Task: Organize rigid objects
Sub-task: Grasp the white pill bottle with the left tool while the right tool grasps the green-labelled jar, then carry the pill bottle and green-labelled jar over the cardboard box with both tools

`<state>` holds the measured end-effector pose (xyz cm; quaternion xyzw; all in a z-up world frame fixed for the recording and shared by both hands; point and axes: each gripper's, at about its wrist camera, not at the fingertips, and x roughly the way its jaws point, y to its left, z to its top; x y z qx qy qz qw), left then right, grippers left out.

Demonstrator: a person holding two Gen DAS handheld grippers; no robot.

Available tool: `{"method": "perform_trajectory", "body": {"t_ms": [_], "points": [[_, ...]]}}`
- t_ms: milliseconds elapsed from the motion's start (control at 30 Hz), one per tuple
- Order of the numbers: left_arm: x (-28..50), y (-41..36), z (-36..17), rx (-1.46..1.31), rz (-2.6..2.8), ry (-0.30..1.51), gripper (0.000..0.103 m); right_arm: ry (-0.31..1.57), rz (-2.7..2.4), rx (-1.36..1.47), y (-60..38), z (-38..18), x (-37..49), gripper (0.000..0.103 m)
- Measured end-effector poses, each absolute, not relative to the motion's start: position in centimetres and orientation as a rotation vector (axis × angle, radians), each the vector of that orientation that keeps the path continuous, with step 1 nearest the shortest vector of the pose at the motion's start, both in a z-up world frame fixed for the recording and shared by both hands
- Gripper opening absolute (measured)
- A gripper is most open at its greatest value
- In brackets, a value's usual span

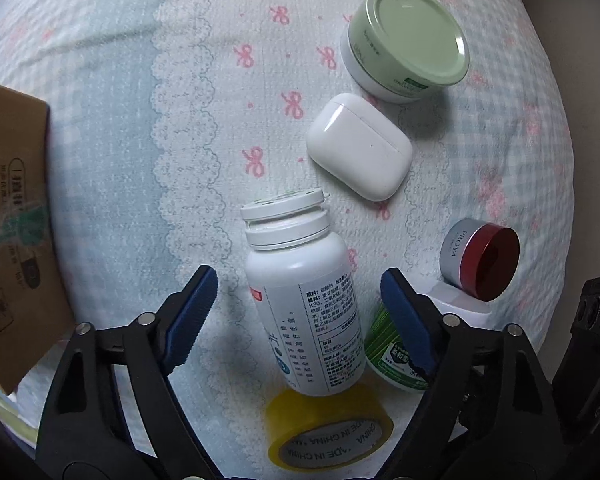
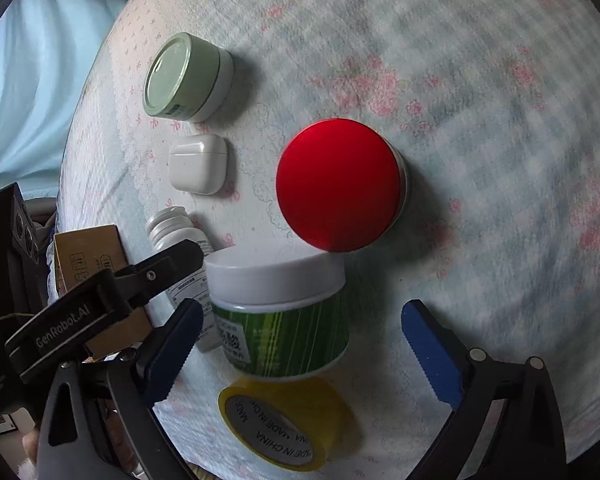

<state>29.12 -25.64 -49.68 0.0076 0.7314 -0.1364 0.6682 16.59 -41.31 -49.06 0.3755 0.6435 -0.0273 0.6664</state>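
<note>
A white pill bottle (image 1: 304, 300) lies on the bedspread between the open jaws of my left gripper (image 1: 296, 292), untouched by the pads. A green-striped jar with a white lid (image 2: 280, 312) stands between the open jaws of my right gripper (image 2: 300, 328); it also shows in the left wrist view (image 1: 388, 352). A yellow tape roll (image 1: 328, 432) (image 2: 280, 420) lies just in front of both grippers. A red-lidded jar (image 2: 340, 184) (image 1: 480, 260), a white earbud case (image 1: 360, 144) (image 2: 198, 164) and a pale green tin (image 1: 408, 36) (image 2: 188, 76) lie farther out.
A cardboard box (image 1: 12, 232) sits at the left edge of the bed; it also shows in the right wrist view (image 2: 96, 264). The left gripper's body (image 2: 100, 304) crosses the right wrist view's lower left. The bedspread (image 2: 500, 160) stretches to the right.
</note>
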Motion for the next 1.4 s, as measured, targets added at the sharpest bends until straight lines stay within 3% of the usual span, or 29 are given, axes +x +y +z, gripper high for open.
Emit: {"method": "perform_trajectory", "body": {"t_ms": [100, 200, 267, 433, 500, 800, 1067, 1400], "points": [[29.1, -25.9, -50.4, -0.016, -0.305, 1.67, 0.076, 1.434, -0.04, 0.852, -41.5, -49.5, 16.7, 0.099], [29.0, -26.1, -51.5, -0.041, -0.302, 1.709, 0.056, 1.42, -0.019, 0.828, -41.5, -49.6, 16.9, 0.099], [28.9, -26.3, -51.7, -0.021, -0.294, 1.716, 0.05, 1.426, -0.016, 0.796, -41.0, -49.7, 17.3, 0.097], [28.5, -26.3, -51.9, -0.052, -0.296, 1.723, 0.049, 1.423, 0.0, 0.776, -40.2, -49.5, 18.1, 0.082], [28.4, -26.2, -51.7, -0.051, -0.296, 1.717, 0.049, 1.424, 0.028, 0.792, -39.6, -49.5, 18.7, 0.067], [28.5, -23.4, -50.5, -0.058, -0.297, 1.691, 0.049, 1.435, 0.033, 0.76, -39.7, -49.3, 18.7, 0.066], [28.6, -23.4, -46.0, -0.018, -0.307, 1.591, 0.049, 1.44, 0.009, 0.718, -39.4, -47.8, 18.1, 0.066], [27.2, -21.4, -36.6, -0.012, -0.345, 1.445, 0.049, 1.345, -0.006, 0.638, -39.6, -39.5, 17.7, 0.066]]}}
